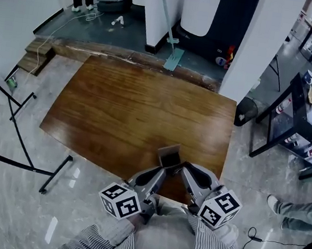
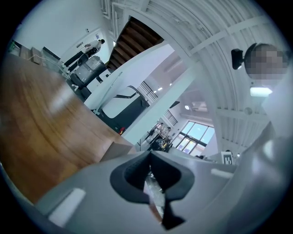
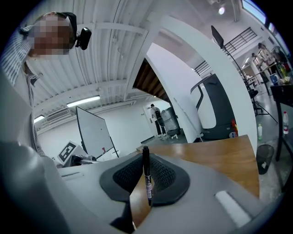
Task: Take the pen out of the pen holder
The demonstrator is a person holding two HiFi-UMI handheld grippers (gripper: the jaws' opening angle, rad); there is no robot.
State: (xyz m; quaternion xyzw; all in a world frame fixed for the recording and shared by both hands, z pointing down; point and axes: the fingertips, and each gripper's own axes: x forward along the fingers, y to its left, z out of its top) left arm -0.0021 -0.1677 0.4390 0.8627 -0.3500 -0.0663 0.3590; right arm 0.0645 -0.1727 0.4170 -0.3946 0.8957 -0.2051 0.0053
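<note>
One wooden surface (image 1: pixel 130 106) carries one pen holder (image 1: pixel 169 155), a small brown open-topped box standing at the near edge. Two grippers are in view, both near that edge, and each carries one marker cube, two in all (image 1: pixel 119 200) (image 1: pixel 219 208). The right gripper (image 3: pixel 145 157) has its fingers clamped on one black pen (image 3: pixel 147 176). The pen stands upright between the ribbed pads, its top end rising just above the fingertips and its printed barrel running down into the gap. In the head view the right gripper (image 1: pixel 184 168) has its tips just beside the near right corner of the pen holder. The pen cannot be made out in that view, and whether its lower end is inside the pen holder cannot be determined. The left gripper (image 2: pixel 150 155) has its fingers brought together at the tips, and no object is identifiable between them. In the head view its tips (image 1: pixel 161 172) lie just beside the near side of the pen holder. In the left gripper view one corner of the pen holder (image 2: pixel 120 150) shows to the left of the tips, outside them.
</note>
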